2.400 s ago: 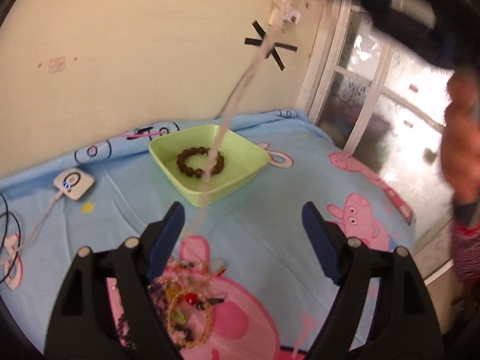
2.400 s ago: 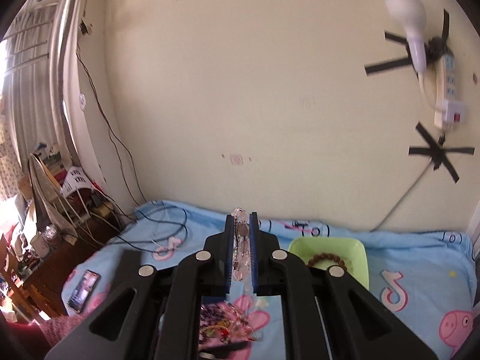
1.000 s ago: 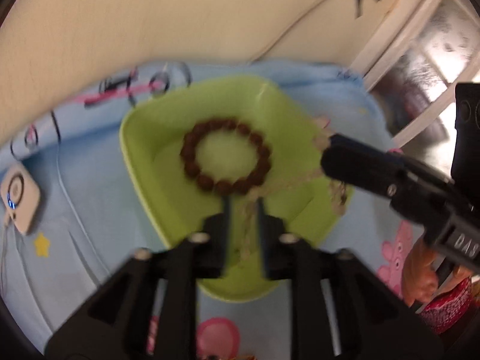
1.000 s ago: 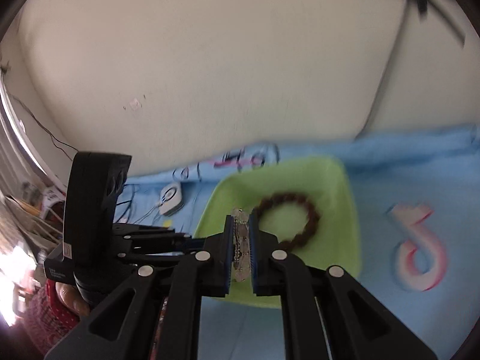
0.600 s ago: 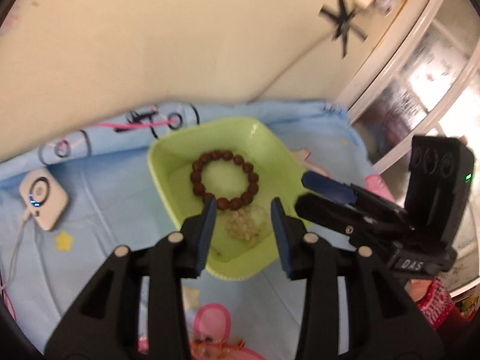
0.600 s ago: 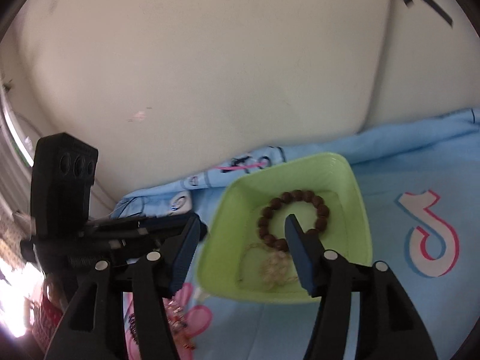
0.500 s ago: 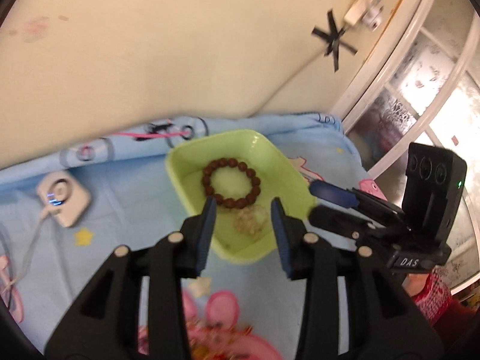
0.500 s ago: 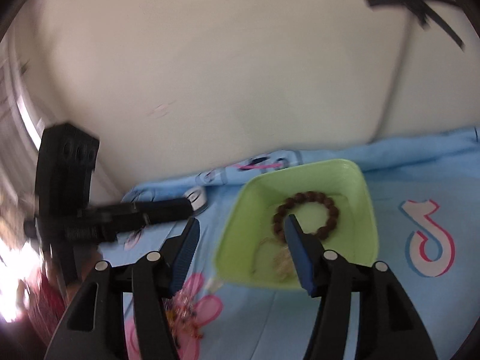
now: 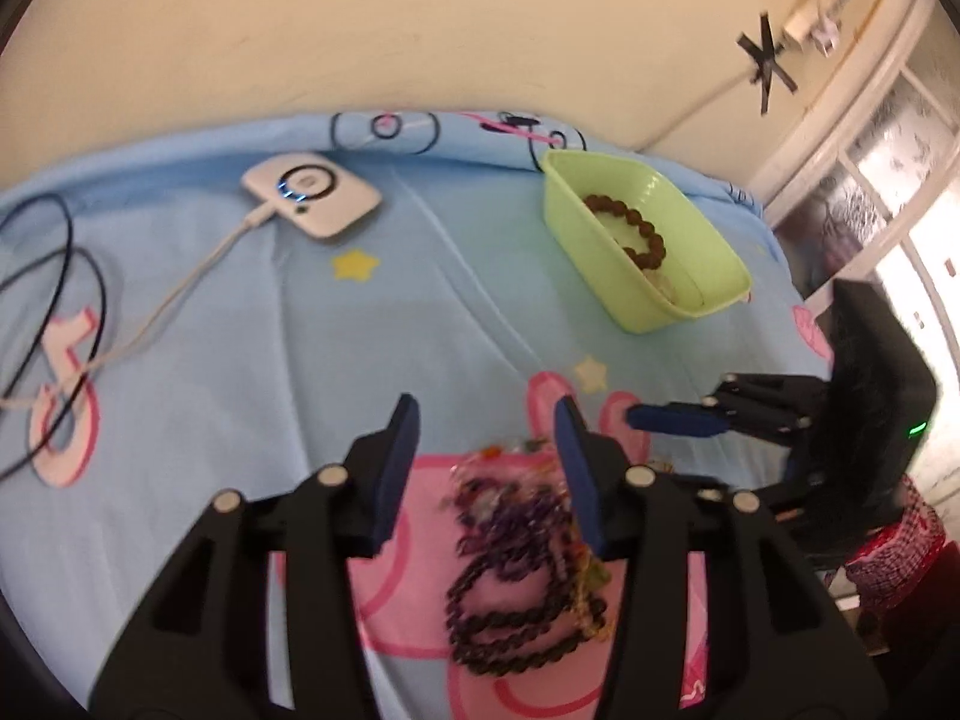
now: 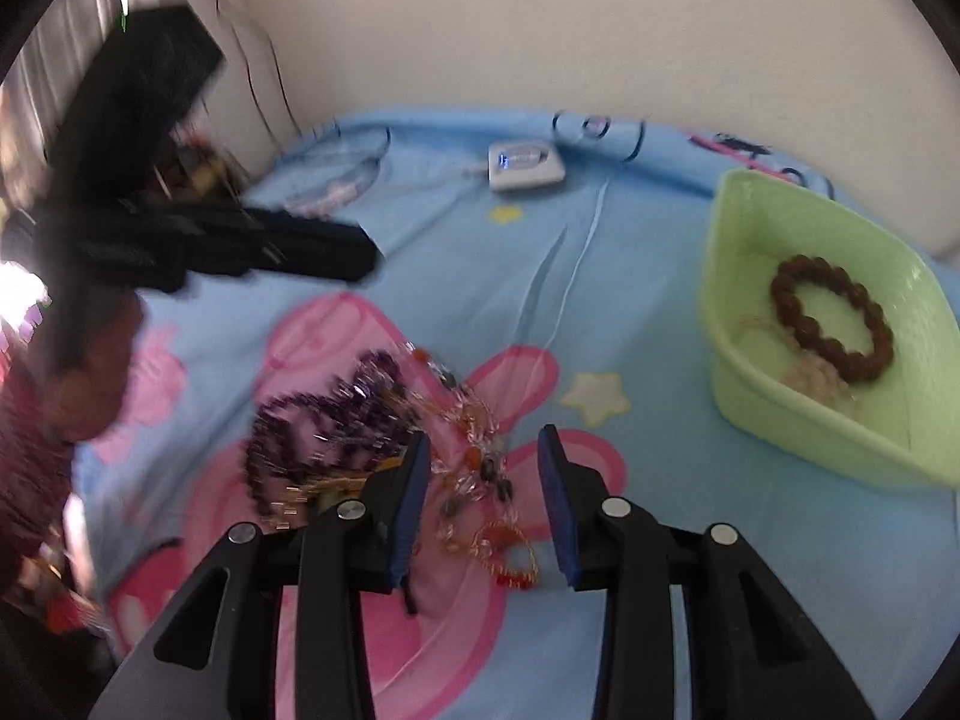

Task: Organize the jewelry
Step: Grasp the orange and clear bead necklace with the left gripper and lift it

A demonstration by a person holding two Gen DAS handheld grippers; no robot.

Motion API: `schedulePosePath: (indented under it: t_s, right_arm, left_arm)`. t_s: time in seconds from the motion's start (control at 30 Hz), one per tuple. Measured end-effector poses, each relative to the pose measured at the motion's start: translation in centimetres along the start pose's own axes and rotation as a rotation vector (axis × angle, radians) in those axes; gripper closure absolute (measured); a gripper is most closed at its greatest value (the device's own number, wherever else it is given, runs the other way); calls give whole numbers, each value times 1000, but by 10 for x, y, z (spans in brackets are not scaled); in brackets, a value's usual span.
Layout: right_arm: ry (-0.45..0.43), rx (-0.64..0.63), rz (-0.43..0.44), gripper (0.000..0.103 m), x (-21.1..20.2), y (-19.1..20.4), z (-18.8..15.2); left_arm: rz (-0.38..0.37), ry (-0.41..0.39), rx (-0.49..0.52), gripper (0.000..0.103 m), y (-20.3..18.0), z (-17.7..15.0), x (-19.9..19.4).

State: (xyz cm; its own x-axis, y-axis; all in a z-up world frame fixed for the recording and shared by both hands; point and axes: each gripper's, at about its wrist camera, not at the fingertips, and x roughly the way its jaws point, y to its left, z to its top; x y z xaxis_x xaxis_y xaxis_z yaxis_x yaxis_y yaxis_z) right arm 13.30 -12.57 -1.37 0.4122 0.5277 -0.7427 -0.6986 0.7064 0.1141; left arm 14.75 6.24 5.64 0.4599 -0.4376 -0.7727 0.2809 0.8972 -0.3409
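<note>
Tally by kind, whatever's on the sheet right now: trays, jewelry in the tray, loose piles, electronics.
Green tray: 1
Brown bead bracelet in the tray: 1
Pale necklace in the tray: 1
Tangled jewelry pile (pieces uncountable): 1
White charger puck: 1
Total: 5

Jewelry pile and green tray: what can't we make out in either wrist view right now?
- Jewelry pile: motion blur in the right wrist view; the left gripper covers part in the left wrist view. Piece count unclear.
- Pale beaded piece in the green tray: the near wall hides most of it in the left wrist view; washed out in the right. Type unclear.
- Brown bead bracelet: partly cut by that wall in the left wrist view.
</note>
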Motion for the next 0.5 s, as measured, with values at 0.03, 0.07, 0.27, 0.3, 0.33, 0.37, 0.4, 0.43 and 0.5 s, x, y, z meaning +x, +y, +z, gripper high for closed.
schedulePosePath:
  t_s: [0.03,0.07,0.27,0.3,0.33,0.37,0.4,0.43,0.5]
  right_arm:
    - [30,-9,-32,89,12,0,2]
    - [25,-21,-43,90,15,0,2]
    - [10,-17,-54,103,8,2,6]
    - [-12,3,-41,103,-1,1,6]
    - [-47,26,-26,103,-14,0,9]
    - [-74,35,-19,103,-25,2,13]
    - [-91,38,-14,103,-31,2,19]
    - [-118,38,-11,103,-43,4,22]
    - [-148,36,-11,103,-58,7,30]
  left_arm:
    - [-5,-6,-8,58,4,-2,-3]
    - [-5,-9,-7,58,3,-3,-4]
    - [11,-32,49,57,-6,-10,-12]
    - [13,-38,63,54,-10,-11,-13]
    - [13,-47,77,46,-15,-12,-15]
    - [10,-60,86,41,-18,-12,-17]
    - [1,-75,101,40,-23,-13,-20]
    - [-5,-82,115,40,-27,-14,-21]
    - [-18,-93,144,39,-36,-17,-25]
